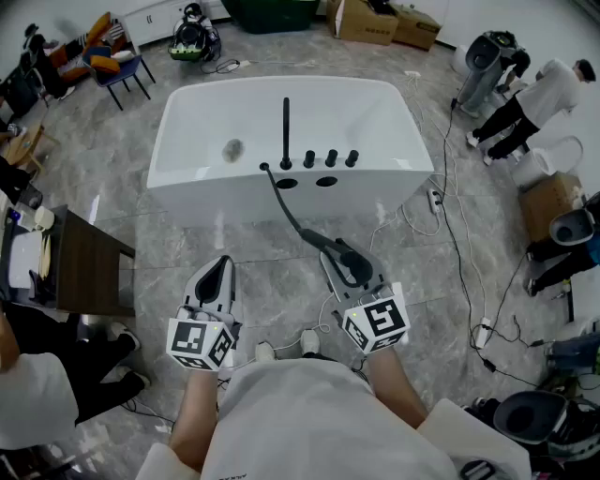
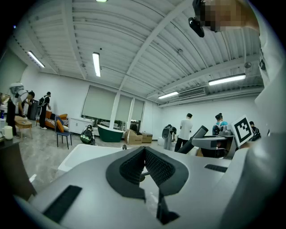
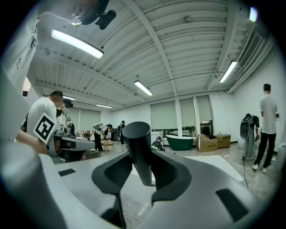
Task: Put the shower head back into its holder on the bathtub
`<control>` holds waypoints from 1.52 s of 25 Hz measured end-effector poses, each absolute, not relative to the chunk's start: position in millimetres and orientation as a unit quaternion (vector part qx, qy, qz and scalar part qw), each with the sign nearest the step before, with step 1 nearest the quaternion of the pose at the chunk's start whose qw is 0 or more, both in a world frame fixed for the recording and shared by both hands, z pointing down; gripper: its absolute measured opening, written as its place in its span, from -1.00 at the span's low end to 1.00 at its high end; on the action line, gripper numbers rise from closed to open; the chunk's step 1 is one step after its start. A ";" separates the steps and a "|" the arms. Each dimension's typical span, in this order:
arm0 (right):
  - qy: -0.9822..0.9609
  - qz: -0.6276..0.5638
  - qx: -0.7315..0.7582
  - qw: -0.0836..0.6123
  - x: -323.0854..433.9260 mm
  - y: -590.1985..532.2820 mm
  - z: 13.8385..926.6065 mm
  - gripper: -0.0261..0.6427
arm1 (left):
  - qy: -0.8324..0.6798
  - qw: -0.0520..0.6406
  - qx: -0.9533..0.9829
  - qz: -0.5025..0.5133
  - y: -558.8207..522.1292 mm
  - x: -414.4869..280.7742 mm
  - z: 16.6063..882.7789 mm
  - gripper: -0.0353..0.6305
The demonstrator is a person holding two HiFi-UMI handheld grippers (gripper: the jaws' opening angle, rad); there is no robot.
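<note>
A white bathtub (image 1: 187, 176) stands ahead on the grey tiled floor, with a black spout (image 1: 286, 131), three black knobs (image 1: 330, 157) and two dark holes (image 1: 306, 182) on its near deck. A black hose (image 1: 285, 204) runs from the deck to the black shower head (image 1: 354, 265), which my right gripper (image 1: 349, 255) is shut on, short of the tub. In the right gripper view the shower head (image 3: 136, 134) stands up between the right gripper (image 3: 140, 159) pads. My left gripper (image 1: 221, 265) hangs beside it, shut and holding nothing; the left gripper (image 2: 144, 154) pads meet.
A dark wooden table (image 1: 89, 267) stands at the left. Cables and a power strip (image 1: 434, 199) lie on the floor right of the tub. People (image 1: 525, 103) stand at the far right, with cardboard boxes (image 1: 375, 19) and a chair (image 1: 112, 61) behind the tub.
</note>
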State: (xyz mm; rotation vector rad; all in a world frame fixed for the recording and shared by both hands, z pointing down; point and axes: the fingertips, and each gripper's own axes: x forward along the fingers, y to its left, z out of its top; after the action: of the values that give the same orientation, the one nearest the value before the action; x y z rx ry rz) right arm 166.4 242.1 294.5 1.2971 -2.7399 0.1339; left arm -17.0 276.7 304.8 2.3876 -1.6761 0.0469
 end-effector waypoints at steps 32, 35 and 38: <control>-0.881 0.042 0.467 0.053 137.3 264.0 311.7 -0.50 | -0.533 0.099 0.840 0.019 311.7 -48.8 308.7 -0.87; -0.880 0.046 0.470 0.044 128.7 265.9 309.8 -0.49 | -0.530 0.091 0.843 0.012 315.7 -59.5 308.3 -0.87; -0.879 0.044 0.472 0.045 121.5 268.7 309.0 -0.49 | -0.532 0.087 0.842 0.015 321.1 -68.9 309.3 -0.87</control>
State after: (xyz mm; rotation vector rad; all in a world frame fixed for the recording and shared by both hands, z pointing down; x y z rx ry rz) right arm 121.5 268.7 309.0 1.4430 -2.6855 0.1354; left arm -68.9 321.1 309.3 2.5077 -1.5854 0.0450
